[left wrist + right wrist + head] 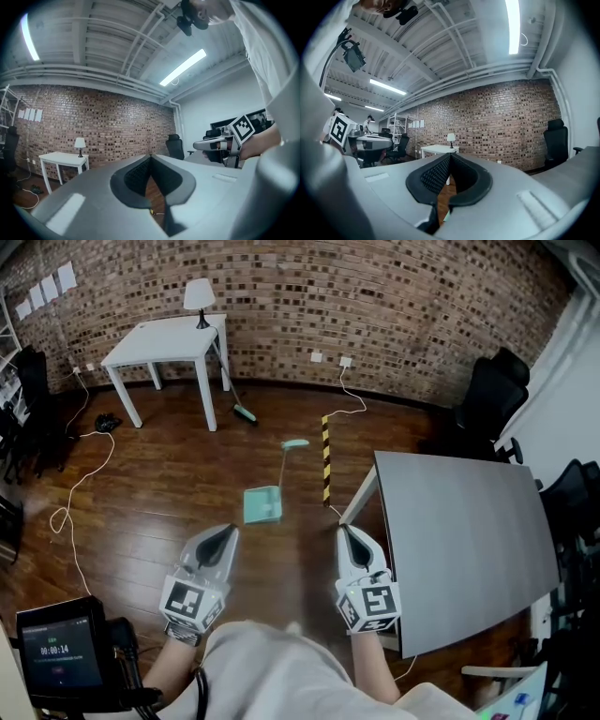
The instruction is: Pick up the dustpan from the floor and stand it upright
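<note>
A teal dustpan [263, 504] lies flat on the wooden floor, its long handle [287, 461] stretching away from me. My left gripper [231, 530] is held level, short of the pan and to its left, with its jaws together and nothing between them. My right gripper [342, 530] is level too, to the right of the pan, jaws shut and empty. In the left gripper view the tips [150, 156] meet, and the right gripper [199, 146] shows at the right. The right gripper view shows closed tips [450, 155] and a sliver of teal low down.
A grey table [464, 540] stands close on the right, beside my right gripper. A yellow-black striped strip [326, 458] lies on the floor past the pan. A white table [169, 341] with a lamp stands at the brick wall, a broom [235, 399] leaning on it. Cables trail at the left.
</note>
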`<state>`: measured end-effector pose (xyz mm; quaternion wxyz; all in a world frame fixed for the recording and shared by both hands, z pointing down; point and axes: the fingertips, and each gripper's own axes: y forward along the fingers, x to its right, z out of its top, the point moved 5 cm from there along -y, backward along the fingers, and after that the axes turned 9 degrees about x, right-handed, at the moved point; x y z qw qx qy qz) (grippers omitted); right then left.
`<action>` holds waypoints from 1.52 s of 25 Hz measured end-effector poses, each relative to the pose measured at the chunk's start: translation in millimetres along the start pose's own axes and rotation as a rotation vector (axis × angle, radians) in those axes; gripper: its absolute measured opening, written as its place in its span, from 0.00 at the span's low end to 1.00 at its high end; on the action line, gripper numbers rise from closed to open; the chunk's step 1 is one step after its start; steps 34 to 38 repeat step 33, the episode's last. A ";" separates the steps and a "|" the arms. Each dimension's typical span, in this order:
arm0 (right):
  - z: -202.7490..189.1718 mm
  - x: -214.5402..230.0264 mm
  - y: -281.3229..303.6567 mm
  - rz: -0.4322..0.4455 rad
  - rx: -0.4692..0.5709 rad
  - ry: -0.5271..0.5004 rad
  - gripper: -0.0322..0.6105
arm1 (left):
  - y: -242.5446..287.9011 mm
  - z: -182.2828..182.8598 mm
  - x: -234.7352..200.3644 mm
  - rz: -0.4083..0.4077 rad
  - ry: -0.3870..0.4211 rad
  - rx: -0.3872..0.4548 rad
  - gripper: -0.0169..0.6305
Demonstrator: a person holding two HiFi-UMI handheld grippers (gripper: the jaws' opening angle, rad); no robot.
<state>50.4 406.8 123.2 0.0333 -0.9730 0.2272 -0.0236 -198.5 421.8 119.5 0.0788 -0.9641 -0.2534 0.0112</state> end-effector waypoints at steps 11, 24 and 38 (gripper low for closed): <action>-8.4 -7.3 3.6 0.010 -0.050 -0.043 0.07 | 6.2 -2.0 -0.4 -0.018 -0.020 0.002 0.03; -9.5 -6.4 1.5 -0.003 -0.061 -0.048 0.07 | 7.4 -5.4 -1.6 -0.011 -0.029 0.003 0.03; -11.0 -6.5 -2.0 -0.009 -0.057 -0.045 0.07 | 3.4 -8.1 1.7 -0.012 -0.029 0.001 0.03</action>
